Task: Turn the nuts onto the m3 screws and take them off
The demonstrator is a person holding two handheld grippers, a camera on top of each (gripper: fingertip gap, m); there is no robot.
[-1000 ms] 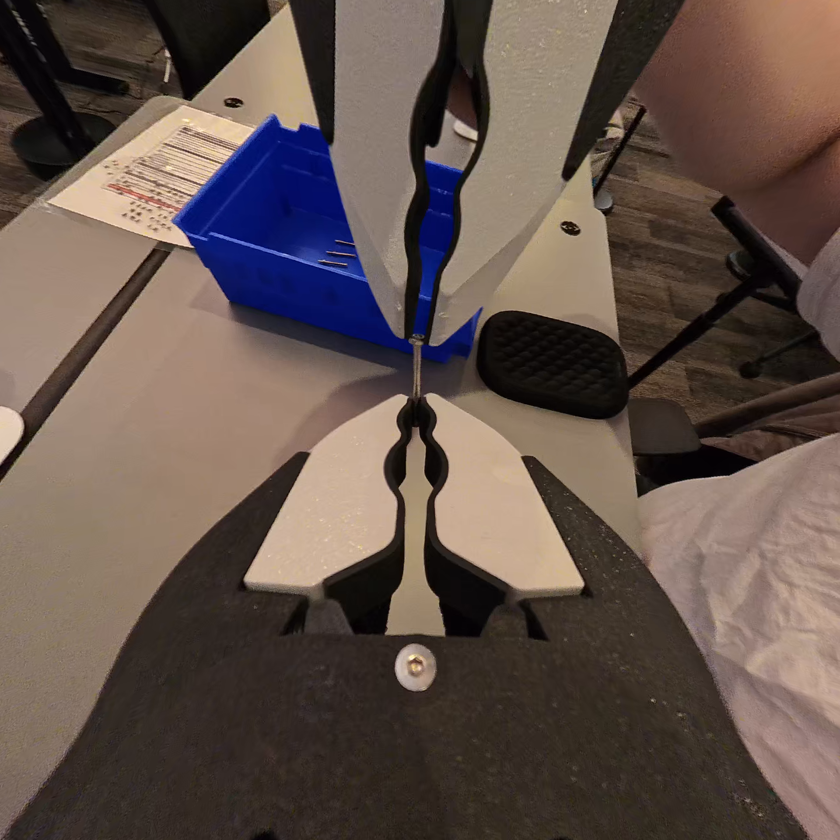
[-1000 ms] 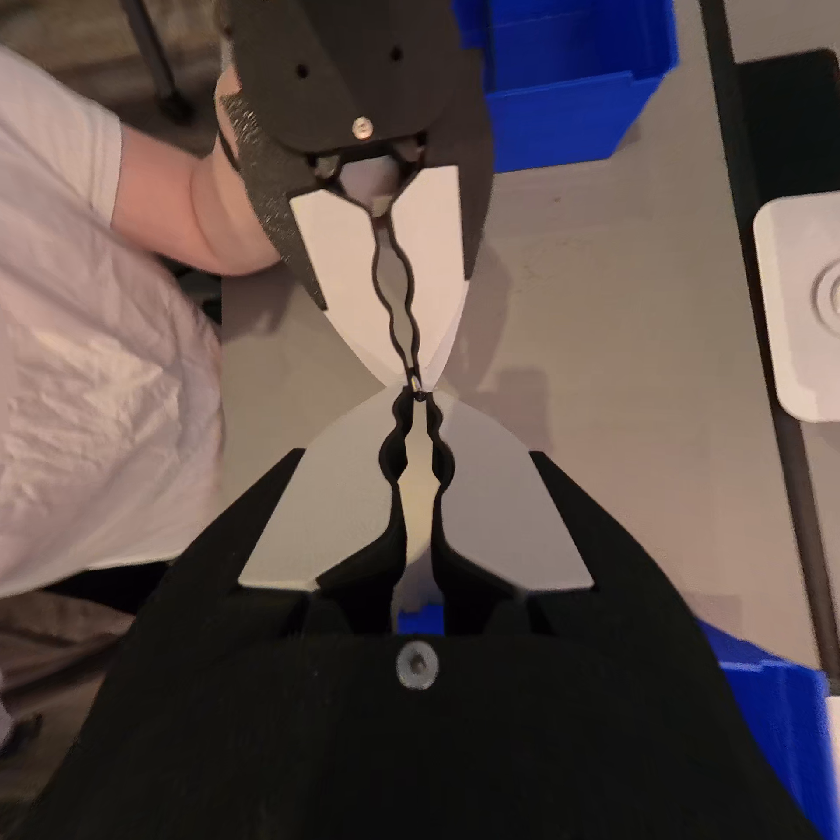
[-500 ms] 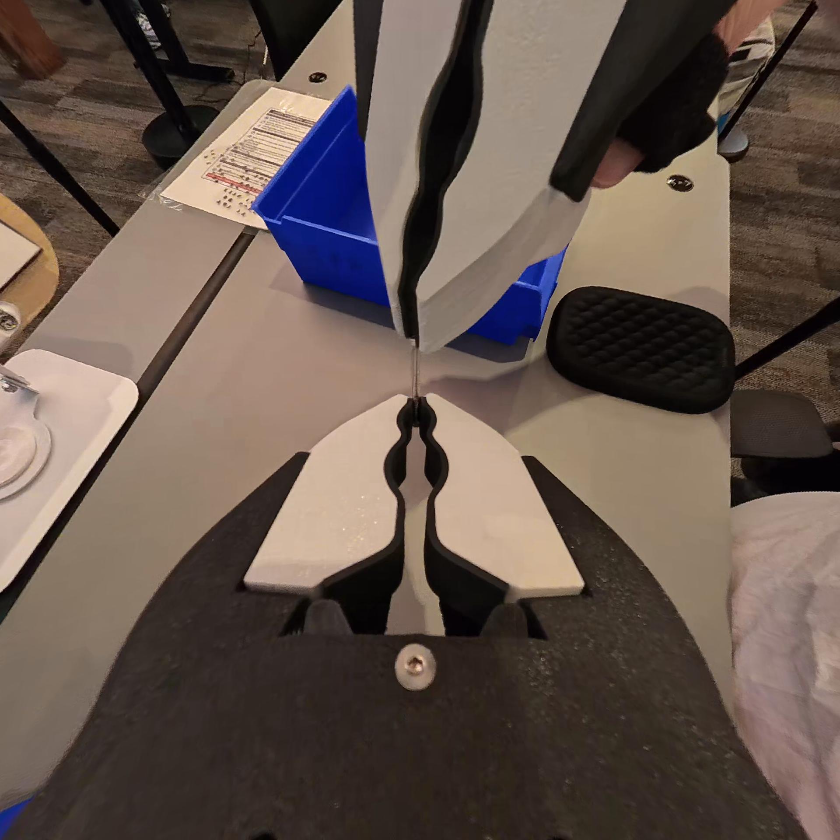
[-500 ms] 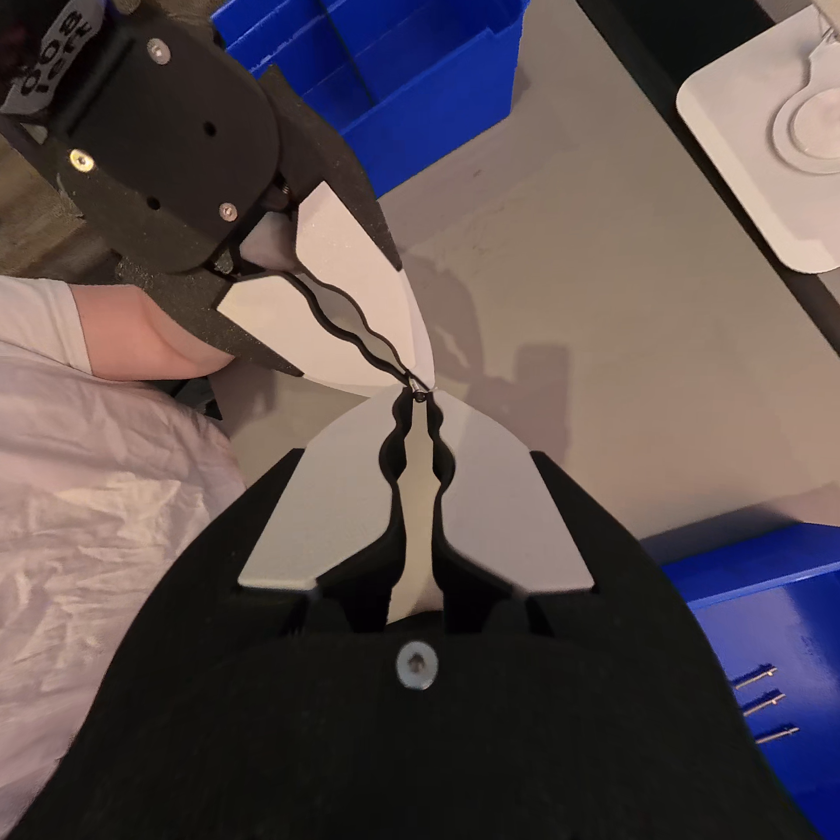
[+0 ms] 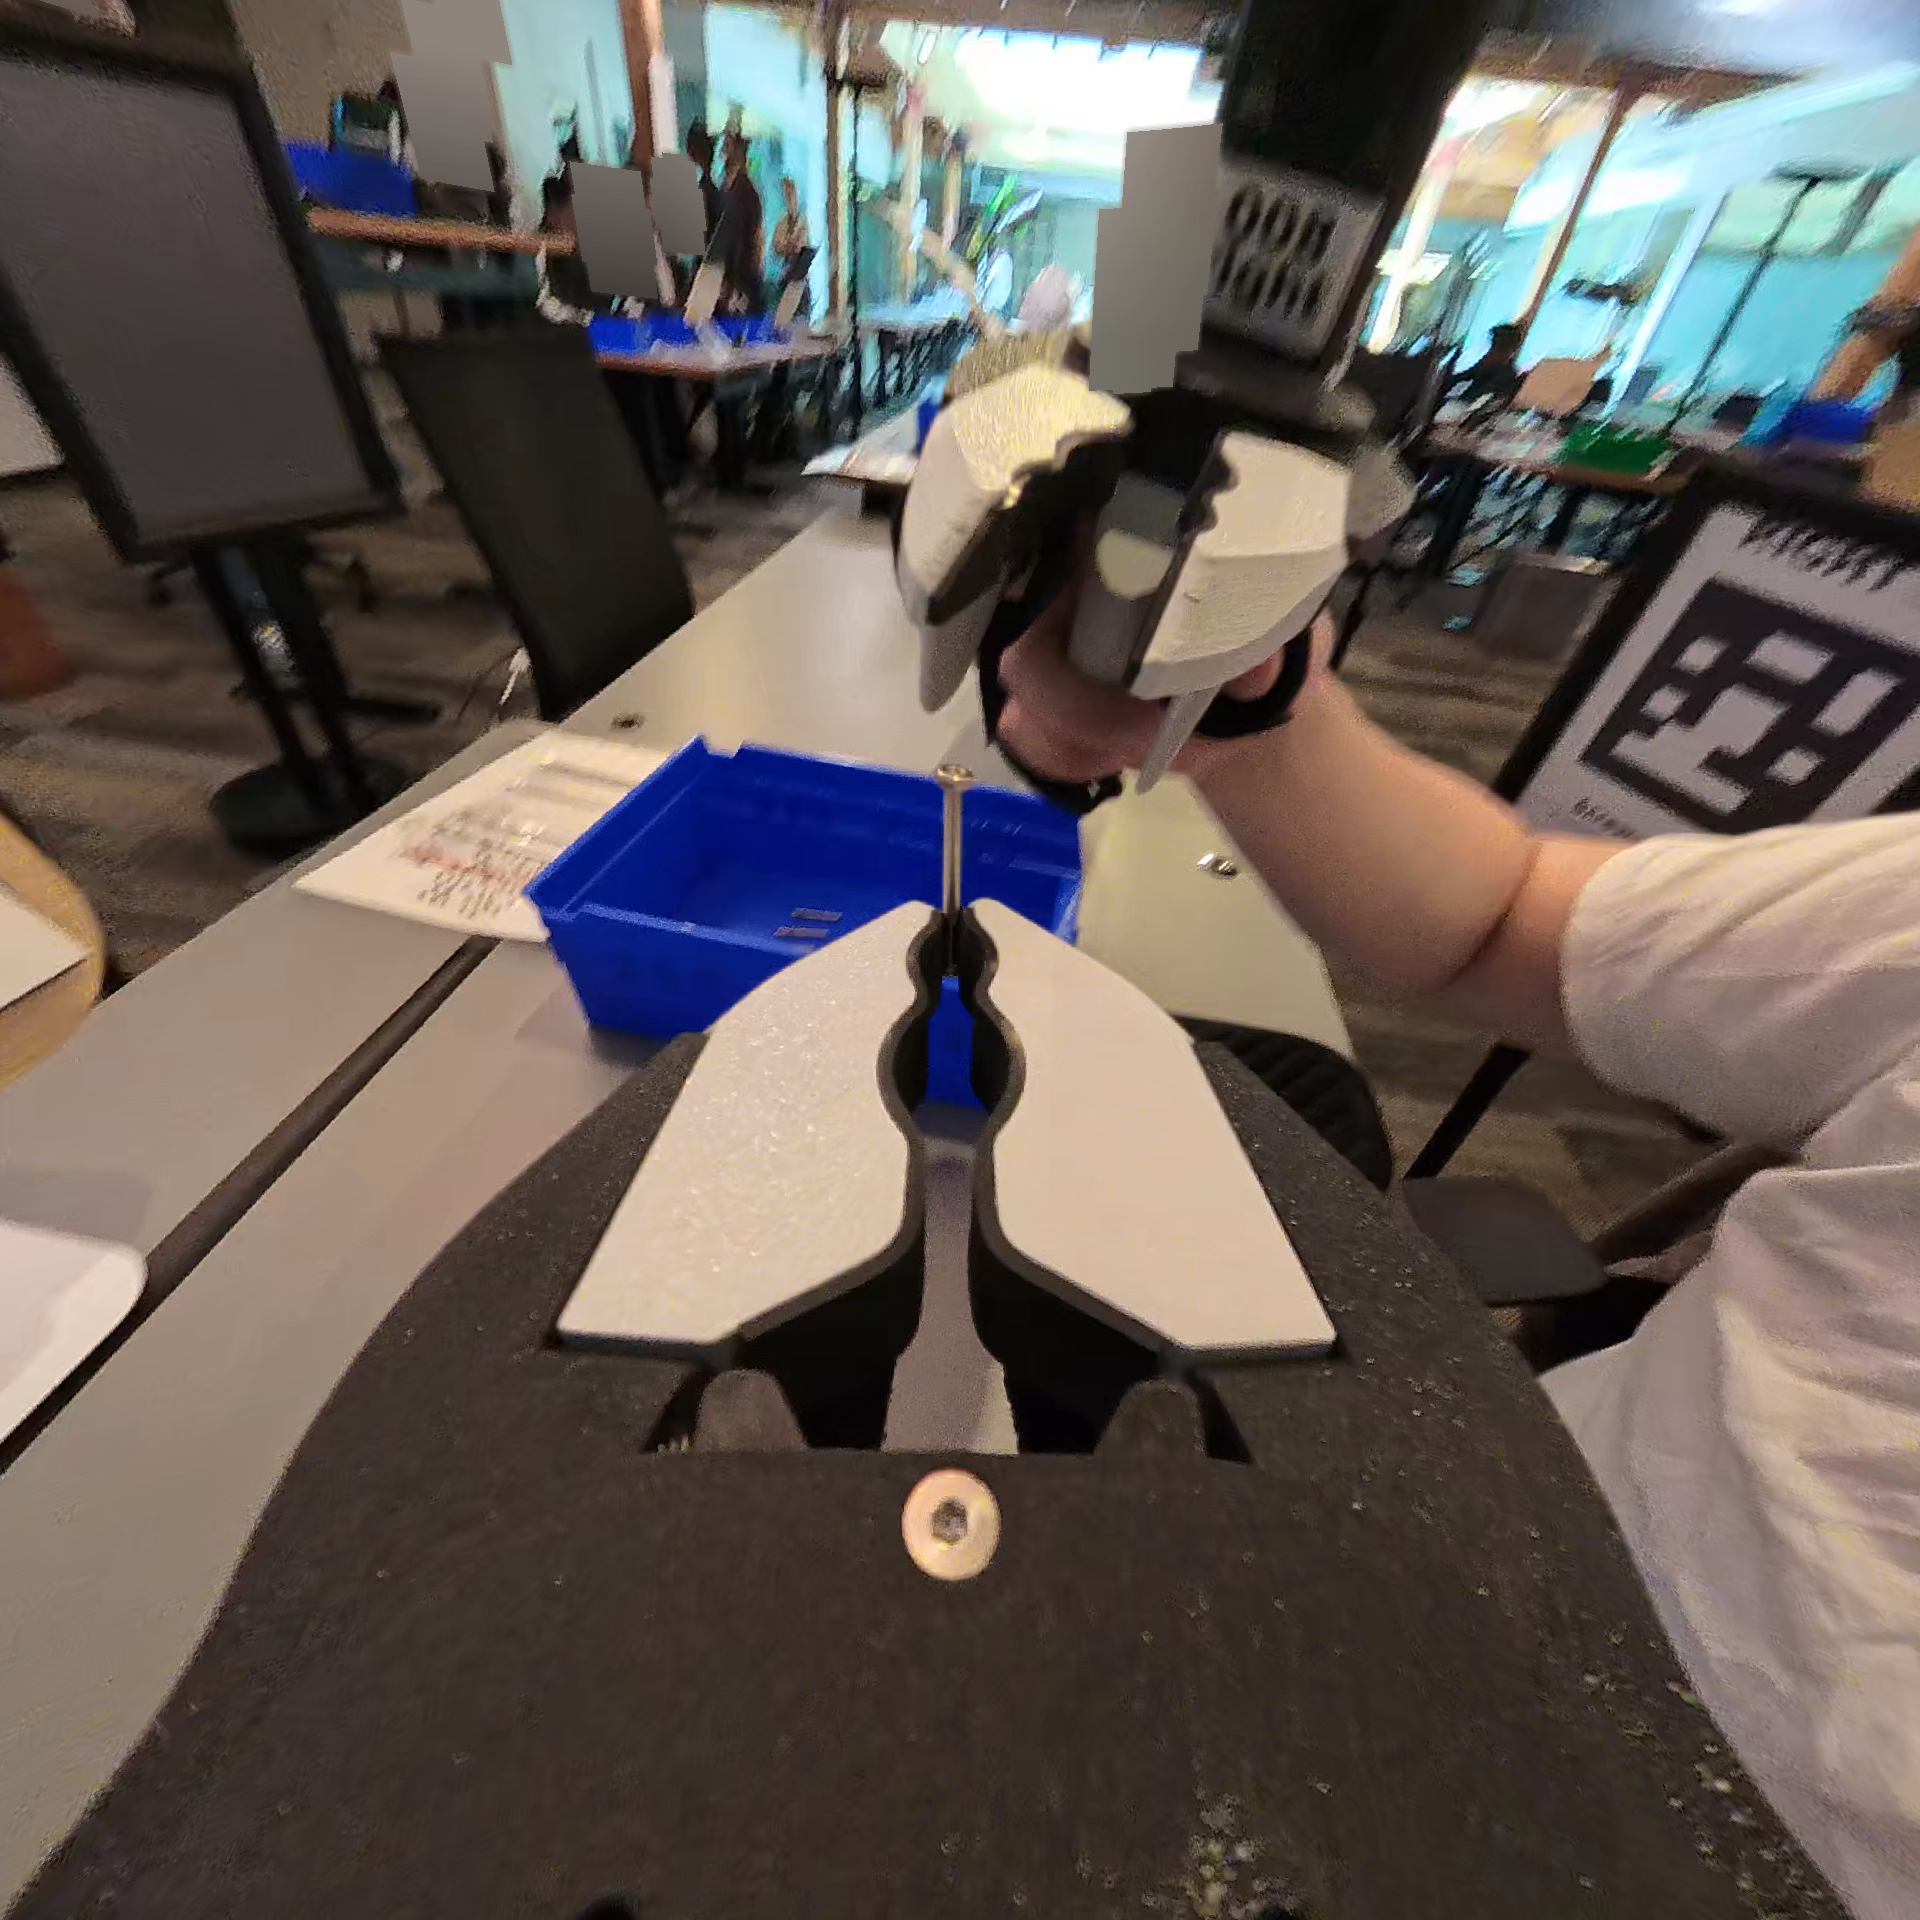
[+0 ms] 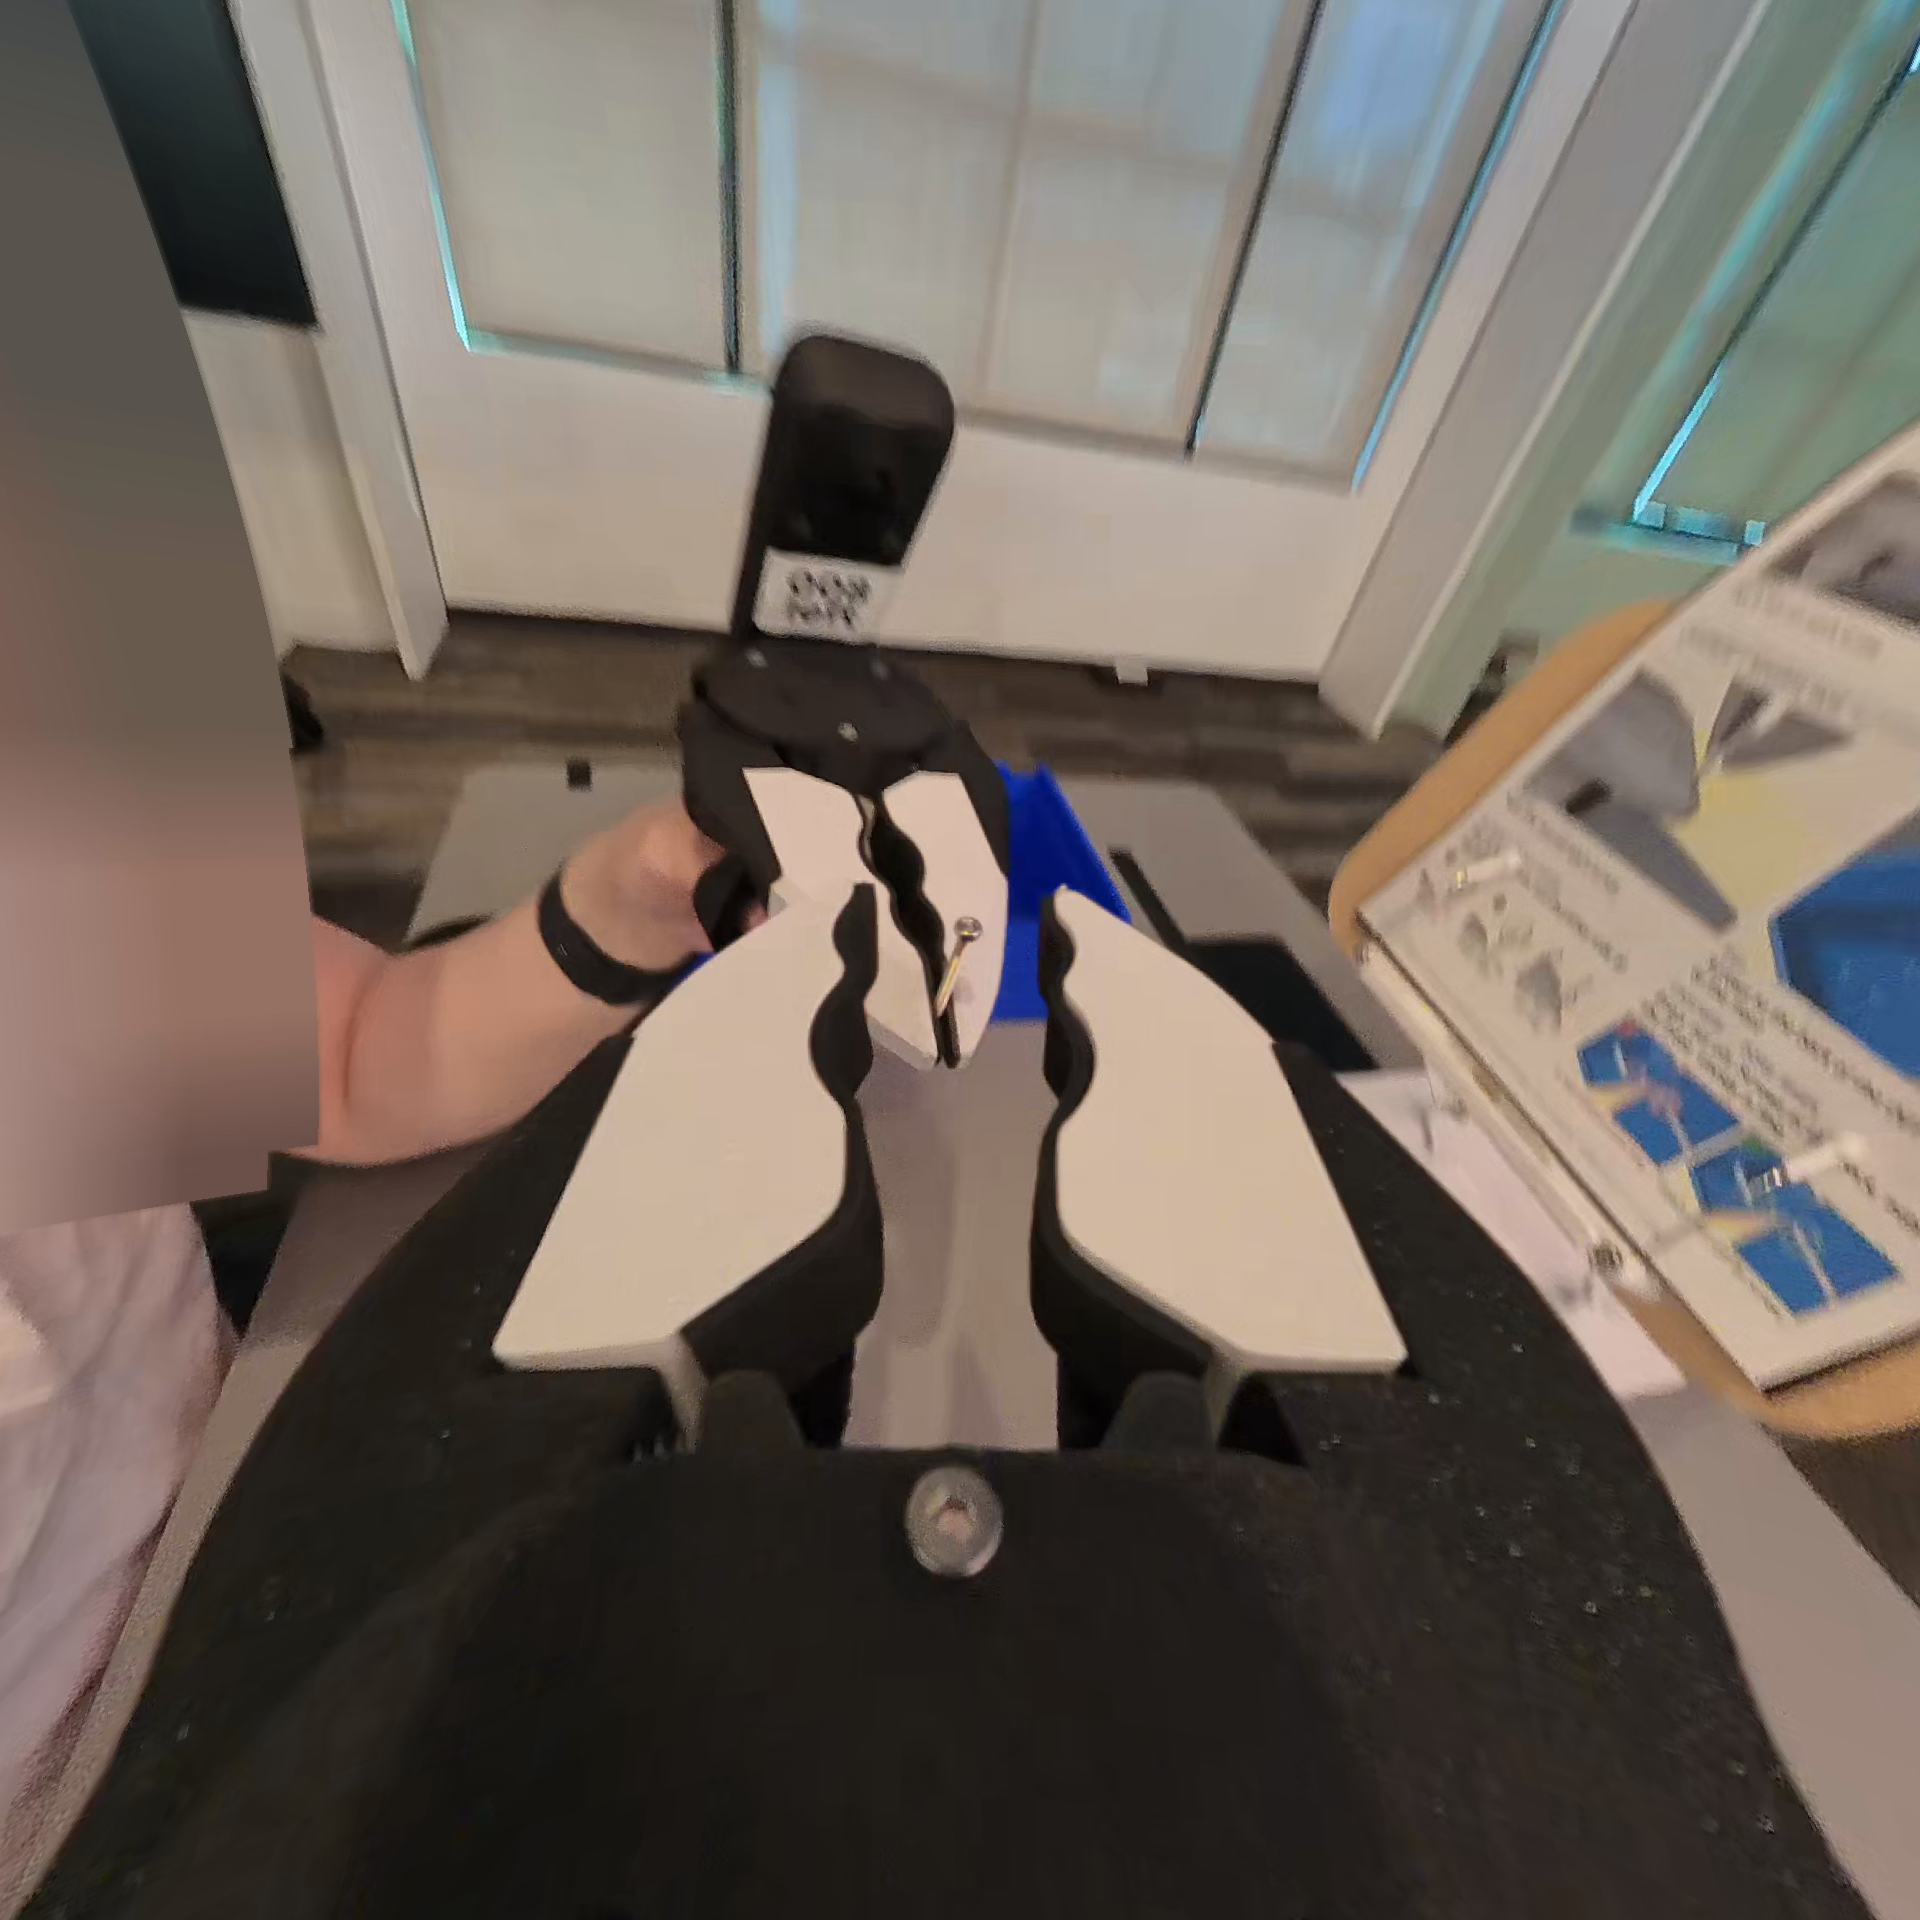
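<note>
My left gripper is shut on the lower end of a thin metal screw. The screw stands up from the fingertips with its head on top. I cannot make out a nut on it. My right gripper is open and empty, held above and behind the screw, apart from it. In the right wrist view, my right gripper has its jaws wide apart. Beyond it, the left gripper pinches the screw.
A blue bin with a few loose screws sits on the grey table behind the grippers. A printed sheet lies to its left. An instruction board stands at the right. The person's arm reaches in from the right. Across from one pair of fingers to the other is roughly 5 cm.
My right gripper has let go of the screw's top end, opened and drawn back and up. My left gripper has kept the screw, and both views have tilted up.
</note>
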